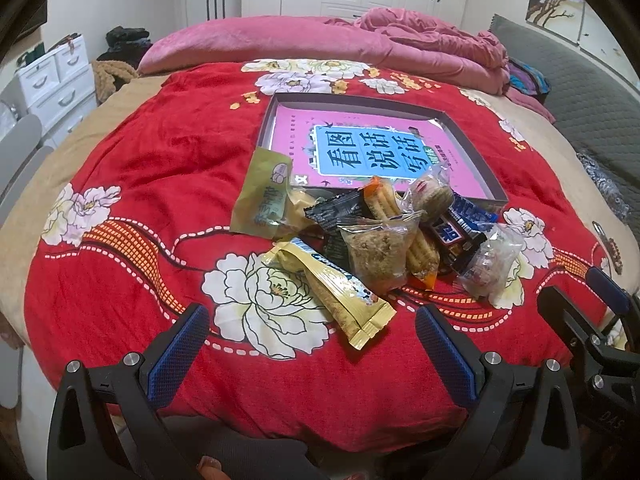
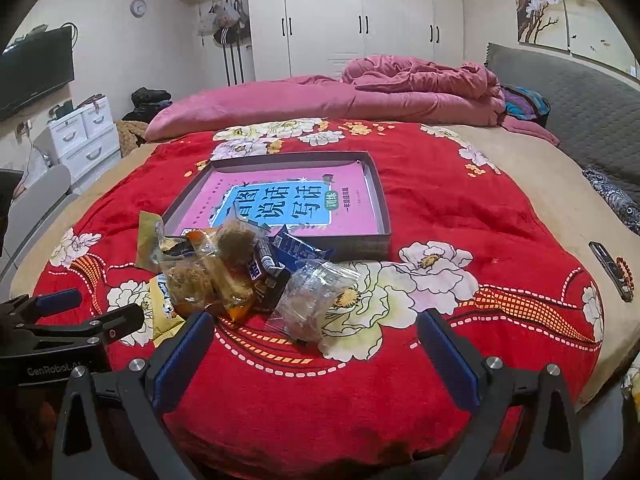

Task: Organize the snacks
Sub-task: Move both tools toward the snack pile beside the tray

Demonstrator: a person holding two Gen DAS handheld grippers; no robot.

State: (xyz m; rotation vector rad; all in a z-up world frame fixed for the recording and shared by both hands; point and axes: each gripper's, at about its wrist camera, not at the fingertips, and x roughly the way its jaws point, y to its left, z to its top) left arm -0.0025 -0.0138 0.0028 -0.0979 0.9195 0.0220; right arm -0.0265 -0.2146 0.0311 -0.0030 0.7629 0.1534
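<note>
Book cover (image 1: 372,152) lying in the shallow box (image 1: 476,196): large dark characters "看图说话写话" on a blue panel, with "训练" in a green badge (image 2: 333,201) beside them (the small print around is too fine to read). Left gripper's body (image 2: 52,368), seen from the right wrist view: "GenRobot" in pale letters. Snack wrappers (image 1: 360,236) carry print, but none of it reads clearly.
</note>
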